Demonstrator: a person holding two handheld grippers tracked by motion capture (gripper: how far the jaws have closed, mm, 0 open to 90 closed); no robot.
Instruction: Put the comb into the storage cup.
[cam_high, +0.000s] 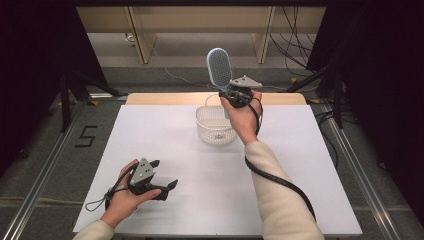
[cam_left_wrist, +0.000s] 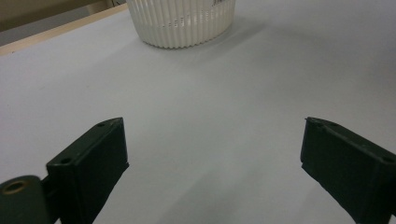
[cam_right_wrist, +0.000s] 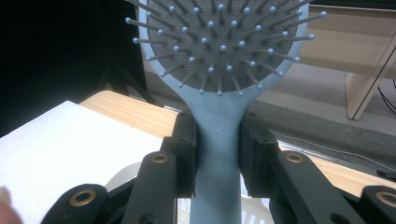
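A light blue hairbrush (cam_high: 219, 67) stands upright in the air over the white basket (cam_high: 206, 131), bristles toward me. My right gripper (cam_high: 235, 94) is shut on its handle; in the right gripper view both black jaws press the handle of the hairbrush (cam_right_wrist: 218, 140) from either side, in my right gripper (cam_right_wrist: 218, 156). My left gripper (cam_high: 164, 175) rests low over the white table top at the front left, held on its side. In the left gripper view the jaws of my left gripper (cam_left_wrist: 212, 154) stand wide open with bare table between them, and the basket (cam_left_wrist: 182, 23) sits far ahead.
The white table top (cam_high: 165, 140) lies on a wooden table whose far edge (cam_high: 165, 98) shows behind the basket. Black stands and cables flank the table on both sides. Wooden furniture legs (cam_high: 141, 40) stand on the floor beyond.
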